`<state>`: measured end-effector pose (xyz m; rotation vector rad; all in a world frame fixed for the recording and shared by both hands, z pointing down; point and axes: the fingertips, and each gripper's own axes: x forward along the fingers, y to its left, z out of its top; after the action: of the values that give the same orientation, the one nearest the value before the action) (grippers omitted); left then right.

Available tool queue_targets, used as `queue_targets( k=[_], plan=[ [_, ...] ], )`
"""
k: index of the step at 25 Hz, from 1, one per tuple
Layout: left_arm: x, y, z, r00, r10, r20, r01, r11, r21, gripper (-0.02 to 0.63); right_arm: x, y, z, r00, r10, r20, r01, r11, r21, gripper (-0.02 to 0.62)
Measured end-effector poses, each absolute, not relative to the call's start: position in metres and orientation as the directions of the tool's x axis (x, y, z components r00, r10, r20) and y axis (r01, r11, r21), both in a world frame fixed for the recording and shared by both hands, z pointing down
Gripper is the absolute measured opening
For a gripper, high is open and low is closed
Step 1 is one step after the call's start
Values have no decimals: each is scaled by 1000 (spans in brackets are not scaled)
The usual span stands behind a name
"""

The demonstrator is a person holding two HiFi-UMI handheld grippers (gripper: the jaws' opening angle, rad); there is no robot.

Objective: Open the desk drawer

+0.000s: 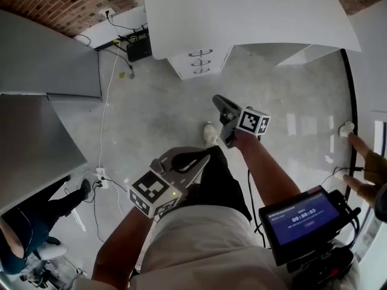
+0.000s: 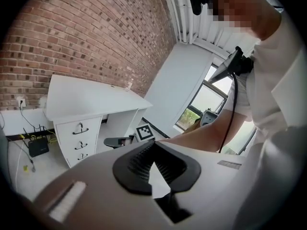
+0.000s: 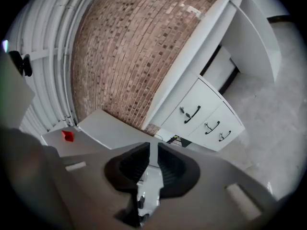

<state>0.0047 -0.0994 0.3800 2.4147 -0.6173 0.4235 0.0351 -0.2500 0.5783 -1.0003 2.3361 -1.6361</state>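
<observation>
Left gripper closed, right gripper seemingly ajar, empty.

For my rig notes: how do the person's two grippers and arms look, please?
The left gripper and right gripper have pale grey bodies with black ribbed pads. Each carries a cube with black-and-white square markers. The person wears a light short-sleeved shirt; the forearms are bare.

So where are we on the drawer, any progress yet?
Done: nothing. All three desk drawers look shut, with their fronts flush. In hand: nothing gripped. The left hand-held gripper and the right hand-held gripper are both empty, held close to the person's body and well short of the desk. Left: walk up, close on a drawer handle and pull.
</observation>
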Motion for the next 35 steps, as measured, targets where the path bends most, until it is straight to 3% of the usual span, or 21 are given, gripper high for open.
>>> queue_targets(
  k=[18,31,35],
  plan=[
    [36,-217,445,843,-313,438,-518,-692,502,6,39,-425,731,-678,-680,278,-308,-79,-948,69],
    [18,-234,472,829,-325,455,-546,-645,534,6,17,-490,764,-629,-742,232,-240,-98,-966,71],
    [17,-234,475,830,-327,452,-547,-636,544,6,20,-489,771,-613,-753,237,-226,-119,-967,28]
  ],
)
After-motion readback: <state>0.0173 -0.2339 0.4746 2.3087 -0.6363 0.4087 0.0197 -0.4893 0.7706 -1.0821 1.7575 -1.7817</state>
